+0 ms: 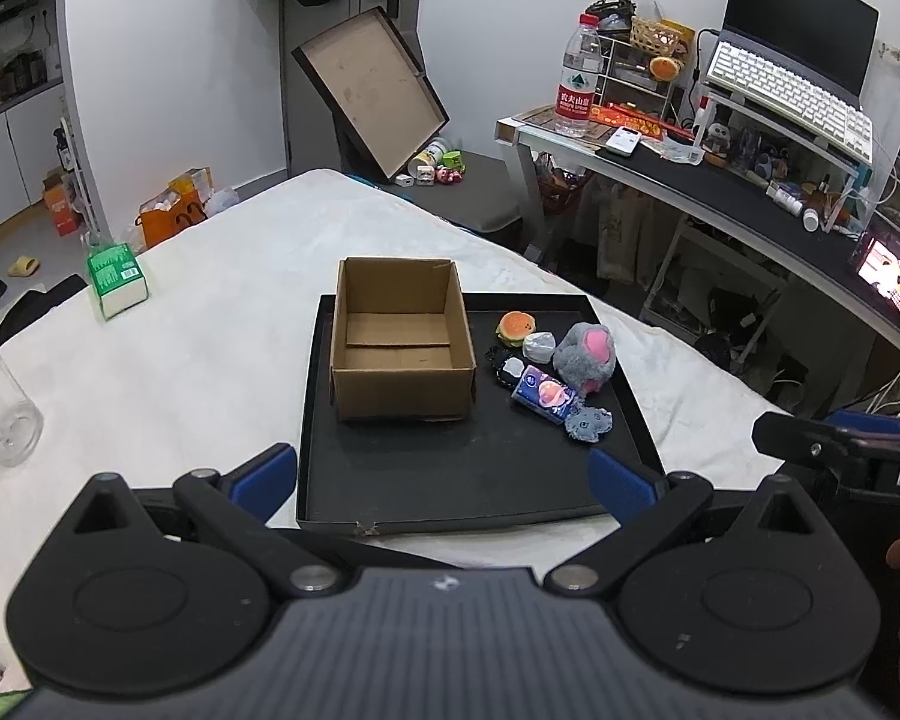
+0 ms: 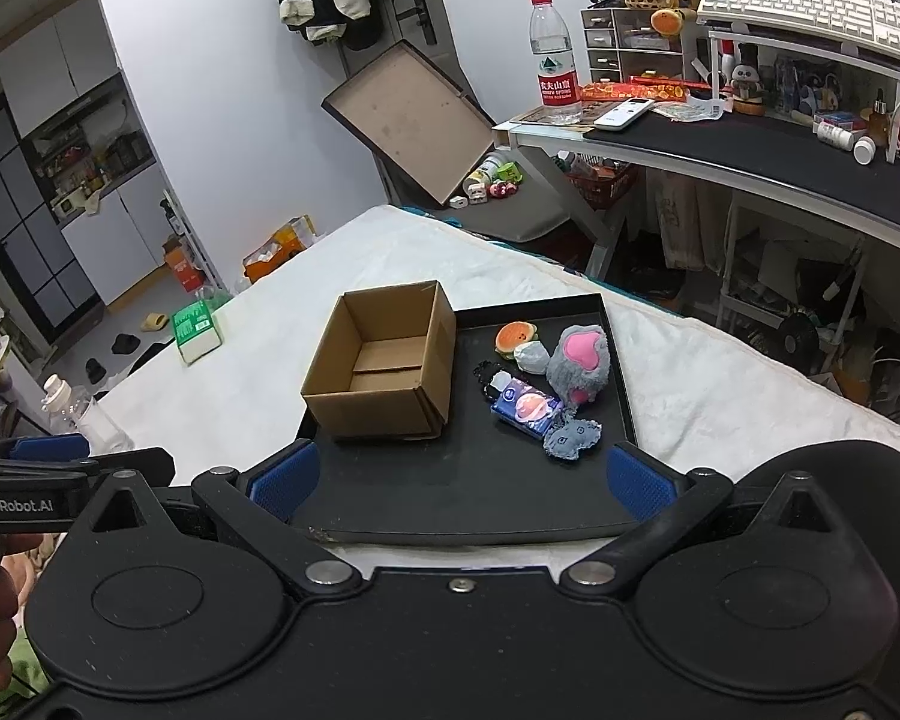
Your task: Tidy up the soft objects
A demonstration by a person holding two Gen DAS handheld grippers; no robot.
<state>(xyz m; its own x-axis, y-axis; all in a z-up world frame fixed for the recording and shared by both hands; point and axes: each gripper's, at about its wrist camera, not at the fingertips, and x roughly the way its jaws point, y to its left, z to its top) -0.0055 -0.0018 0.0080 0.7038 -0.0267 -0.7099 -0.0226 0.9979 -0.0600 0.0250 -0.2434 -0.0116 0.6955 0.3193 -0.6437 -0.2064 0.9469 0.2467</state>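
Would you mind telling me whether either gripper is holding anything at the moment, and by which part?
Nothing is held. The left gripper and right gripper are both open and empty, above the near edge of the black tray.

On the desk, the water bottle (image 2: 553, 75) carries a red label (image 2: 558, 90) with white Chinese characters 农夫山泉 above a smaller line that reads "NONGFU SPRING"; in the left wrist view the same bottle (image 1: 578, 77) shows the characters only. At the left edge of the right wrist view, the left gripper (image 2: 60, 474) bears white lettering "GenRobot.AI" on its black body. At the right edge of the left wrist view, the right gripper (image 1: 840, 450) shows the letters "DA", cut off by the frame. The printing on the green carton (image 1: 117, 279), left of the bottle, is too small to read.
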